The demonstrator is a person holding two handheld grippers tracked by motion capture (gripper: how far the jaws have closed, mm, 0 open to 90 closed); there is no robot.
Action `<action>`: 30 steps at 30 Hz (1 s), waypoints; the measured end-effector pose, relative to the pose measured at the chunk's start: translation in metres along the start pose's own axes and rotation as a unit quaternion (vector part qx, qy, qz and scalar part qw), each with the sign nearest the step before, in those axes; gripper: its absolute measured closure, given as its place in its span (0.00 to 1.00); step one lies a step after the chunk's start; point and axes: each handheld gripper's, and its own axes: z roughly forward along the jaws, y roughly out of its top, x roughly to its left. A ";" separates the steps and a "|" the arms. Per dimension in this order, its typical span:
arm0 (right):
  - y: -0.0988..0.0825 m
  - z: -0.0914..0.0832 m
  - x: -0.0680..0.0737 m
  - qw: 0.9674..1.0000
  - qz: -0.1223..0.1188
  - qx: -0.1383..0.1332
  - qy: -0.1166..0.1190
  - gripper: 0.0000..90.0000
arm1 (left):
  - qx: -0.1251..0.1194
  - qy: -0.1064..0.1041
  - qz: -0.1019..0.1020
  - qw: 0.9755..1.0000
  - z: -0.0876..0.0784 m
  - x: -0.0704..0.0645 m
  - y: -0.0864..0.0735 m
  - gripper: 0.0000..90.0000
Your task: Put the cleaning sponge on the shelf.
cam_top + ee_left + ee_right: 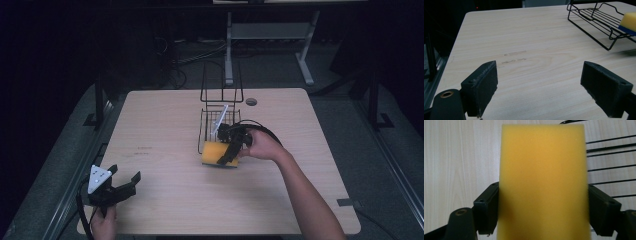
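Yellow sponge [543,182], blue-bottomed, at rack's [220,117] edge

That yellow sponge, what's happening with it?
A person holds a gripper in each hand at a wooden table. The right gripper has its jaws pressed on both sides of the yellow sponge, at the front edge of a black wire rack. The left gripper sits open near the table's front left corner, holding nothing.

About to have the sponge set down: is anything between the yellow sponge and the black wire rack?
Nothing visible blocks it. The right hand-held gripper holds the yellow sponge with a blue underside at the front edge of the black wire rack. A white strip-like item lies farther back in the rack.
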 end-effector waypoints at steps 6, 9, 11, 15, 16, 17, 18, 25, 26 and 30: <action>0.000 -0.001 -0.005 1.000 0.005 0.006 -0.003 0.25 | 0.001 -0.002 0.001 1.000 0.000 0.000 0.000 0.15; 0.003 -0.004 -0.008 1.000 0.002 0.009 -0.004 0.25 | 0.001 -0.002 0.002 1.000 0.000 0.000 0.000 0.15; 0.004 -0.005 -0.009 1.000 0.003 0.009 -0.006 0.25 | 0.001 -0.002 0.002 1.000 0.001 0.000 0.000 0.15; 0.005 -0.005 -0.014 1.000 0.004 0.015 -0.006 0.25 | 0.000 -0.001 0.002 1.000 0.000 0.000 0.000 0.15; 0.005 -0.005 -0.014 1.000 0.004 0.015 -0.006 0.25 | 0.000 -0.001 0.002 1.000 0.000 0.000 0.000 0.15; 0.005 -0.006 -0.016 1.000 0.008 0.017 -0.007 0.25 | 0.001 -0.001 0.003 1.000 0.000 0.000 0.000 0.15; 0.006 -0.006 -0.018 1.000 0.007 0.015 -0.008 0.25 | 0.001 -0.001 0.003 1.000 0.000 0.000 0.000 0.15; 0.009 -0.006 -0.027 1.000 0.015 0.014 -0.003 0.25 | 0.002 -0.001 0.005 1.000 0.000 0.000 0.001 0.15; 0.009 -0.006 -0.027 1.000 0.015 0.014 -0.003 0.25 | 0.002 -0.001 0.005 1.000 0.000 0.000 0.001 0.15; 0.012 -0.005 -0.032 1.000 0.017 0.019 -0.007 0.25 | 0.002 -0.001 0.003 1.000 0.000 0.000 0.000 0.15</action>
